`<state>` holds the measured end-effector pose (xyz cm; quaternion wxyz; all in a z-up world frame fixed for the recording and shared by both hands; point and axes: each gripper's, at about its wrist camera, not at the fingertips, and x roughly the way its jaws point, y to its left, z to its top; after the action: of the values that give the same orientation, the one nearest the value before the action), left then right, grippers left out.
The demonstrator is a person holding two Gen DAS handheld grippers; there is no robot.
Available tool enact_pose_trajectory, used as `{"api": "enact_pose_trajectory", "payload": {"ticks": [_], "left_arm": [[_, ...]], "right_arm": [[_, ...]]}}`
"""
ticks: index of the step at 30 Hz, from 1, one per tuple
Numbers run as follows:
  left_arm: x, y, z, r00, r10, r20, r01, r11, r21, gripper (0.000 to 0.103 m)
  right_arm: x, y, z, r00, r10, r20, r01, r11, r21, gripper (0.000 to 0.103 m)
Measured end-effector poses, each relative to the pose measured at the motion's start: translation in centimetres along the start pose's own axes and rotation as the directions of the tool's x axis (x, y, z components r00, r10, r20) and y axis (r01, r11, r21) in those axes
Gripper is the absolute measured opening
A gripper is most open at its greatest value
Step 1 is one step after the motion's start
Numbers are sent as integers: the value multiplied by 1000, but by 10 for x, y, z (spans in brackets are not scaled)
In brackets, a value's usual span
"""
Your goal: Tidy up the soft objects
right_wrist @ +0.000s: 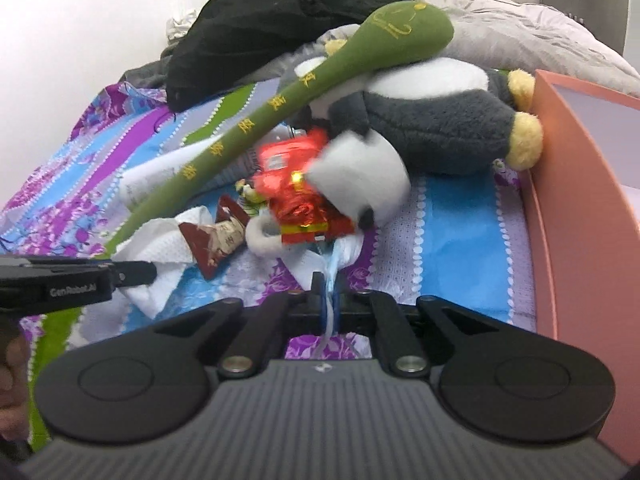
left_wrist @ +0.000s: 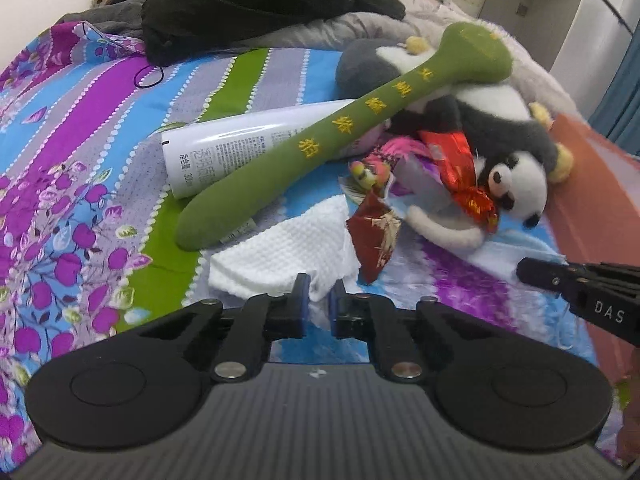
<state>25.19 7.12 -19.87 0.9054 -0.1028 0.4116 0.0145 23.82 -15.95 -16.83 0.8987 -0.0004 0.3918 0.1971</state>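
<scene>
On the flowered bedspread (left_wrist: 80, 152) lies a white waffle cloth (left_wrist: 280, 252); my left gripper (left_wrist: 319, 300) is shut on its near edge. From the right wrist, the left gripper (right_wrist: 152, 271) shows side-on with its tip on that cloth (right_wrist: 160, 240). My right gripper (right_wrist: 328, 292) is shut on a thin pale blue-white sheet (right_wrist: 340, 252) that runs up under the pile; from the left wrist the right gripper (left_wrist: 522, 270) enters at the right edge. Behind them a green plush stick (left_wrist: 320, 136) leans over a panda plush (left_wrist: 516, 176) and a grey plush (right_wrist: 432, 128).
Red foil wrapping (right_wrist: 304, 200), a red patterned pouch (left_wrist: 374, 236) and a white tube (left_wrist: 240, 140) lie in the pile. A black garment (left_wrist: 260, 4) and grey bedding sit at the back. A salmon box (right_wrist: 580, 200) stands on the right. A hand (right_wrist: 12, 372) shows at left.
</scene>
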Motion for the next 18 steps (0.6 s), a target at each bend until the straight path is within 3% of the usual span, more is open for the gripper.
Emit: {"api": "enact_pose_trajectory", "payload": {"ticks": [7,18], "left_arm": [[-31,-7,-15,999,-51,11,52,998,-44,12],[-66,-14,-51,996,-88,-9,87,994,-64,12]], "right_arm": [[-34,7,-13,1000,-11,5,11,1000,1,7],[-63,7,-56,997,-12,-76,17,998,64,7]]}}
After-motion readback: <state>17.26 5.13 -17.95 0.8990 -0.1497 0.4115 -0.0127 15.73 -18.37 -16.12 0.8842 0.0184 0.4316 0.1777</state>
